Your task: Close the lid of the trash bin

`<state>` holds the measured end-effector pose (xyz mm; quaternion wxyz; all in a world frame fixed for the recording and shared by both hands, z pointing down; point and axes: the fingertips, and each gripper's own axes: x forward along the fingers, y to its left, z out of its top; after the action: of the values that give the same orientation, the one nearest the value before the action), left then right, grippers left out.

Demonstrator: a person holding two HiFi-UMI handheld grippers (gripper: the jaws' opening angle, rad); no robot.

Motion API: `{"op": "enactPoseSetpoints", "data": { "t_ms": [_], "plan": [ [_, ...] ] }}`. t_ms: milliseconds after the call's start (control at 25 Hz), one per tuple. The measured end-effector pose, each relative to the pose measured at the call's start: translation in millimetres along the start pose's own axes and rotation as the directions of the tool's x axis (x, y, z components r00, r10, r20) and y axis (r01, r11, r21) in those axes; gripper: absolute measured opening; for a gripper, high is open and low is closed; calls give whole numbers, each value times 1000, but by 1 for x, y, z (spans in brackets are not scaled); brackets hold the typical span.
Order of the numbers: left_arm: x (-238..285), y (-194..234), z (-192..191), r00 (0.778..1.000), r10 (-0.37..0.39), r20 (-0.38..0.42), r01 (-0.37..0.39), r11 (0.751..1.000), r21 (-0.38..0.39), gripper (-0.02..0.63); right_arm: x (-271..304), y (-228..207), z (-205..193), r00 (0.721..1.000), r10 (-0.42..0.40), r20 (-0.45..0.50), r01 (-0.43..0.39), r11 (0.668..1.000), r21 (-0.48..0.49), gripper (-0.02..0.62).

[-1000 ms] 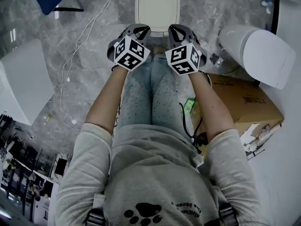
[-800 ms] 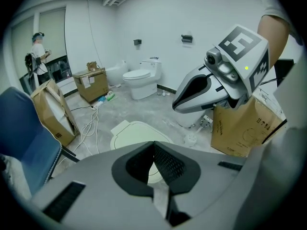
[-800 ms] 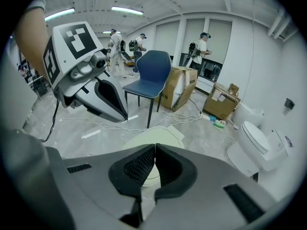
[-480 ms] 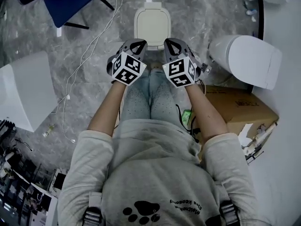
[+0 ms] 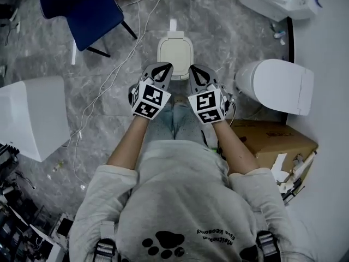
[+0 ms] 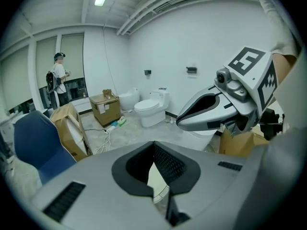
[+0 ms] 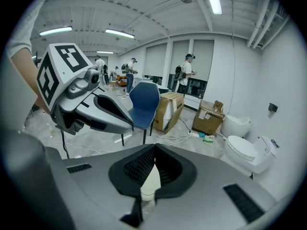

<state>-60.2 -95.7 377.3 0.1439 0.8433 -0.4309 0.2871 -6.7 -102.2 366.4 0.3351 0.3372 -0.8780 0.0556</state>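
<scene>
Head view first. The cream rectangular plastic trash bin (image 5: 175, 51) sits on the grey marbled floor (image 5: 218, 31) in the upper middle of the frame, and its lid (image 5: 175, 53) looks flat down on top. Just below it the person holds the left gripper (image 5: 162, 67) and the right gripper (image 5: 196, 69) side by side over their legs, noses pointing up the frame toward the bin but not touching it. There's a dark blue chair (image 5: 82, 7) upper left, a white floor cable (image 5: 109, 64) trailing down the left side, a white ceramic toilet (image 5: 275, 86) at the right edge and a brown cardboard box (image 5: 270, 141) right under that.

In the left gripper view, the left gripper (image 6: 154, 145) has its jaws pressed together with nothing between them. A sliver of the pale bin (image 6: 156, 178) peeks through the gap lower down. The right gripper (image 6: 180, 122) floats in at the right, also closed up. Further back there's a toilet (image 6: 151, 111), a cardboard box (image 6: 106, 108) and a person (image 6: 58, 80) standing far left.

The right gripper view is the same deal. The right gripper (image 7: 155, 147) has its jaws together and empty, with the pale bin (image 7: 151, 181) showing below the tips. The left gripper (image 7: 130, 125) is at the upper left, the blue chair (image 7: 144, 99) sits centre, and a toilet (image 7: 244, 150) is off to the right.
</scene>
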Motion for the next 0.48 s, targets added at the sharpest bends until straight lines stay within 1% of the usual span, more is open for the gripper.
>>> {"op": "enactPoseSetpoints", "data": {
  "t_ms": [120, 240, 320, 480],
  "plan": [
    [-19, -4, 25, 999, 21, 48, -20, 1000, -17, 20, -22, -4, 27, 999, -15, 51, 13, 999, 38, 32],
    [-38, -9, 50, 993, 57, 108, -53, 998, -43, 20, -48, -10, 52, 993, -40, 109, 32, 996, 79, 32],
    [-53, -12, 69, 985, 88, 150, -82, 995, -50, 20, -65, -13, 67, 987, -62, 150, 48, 994, 96, 32],
    [-83, -16, 103, 963, 143, 229, -138, 990, -39, 20, -94, -14, 92, 969, -102, 223, 80, 991, 108, 32]
  ]
}}
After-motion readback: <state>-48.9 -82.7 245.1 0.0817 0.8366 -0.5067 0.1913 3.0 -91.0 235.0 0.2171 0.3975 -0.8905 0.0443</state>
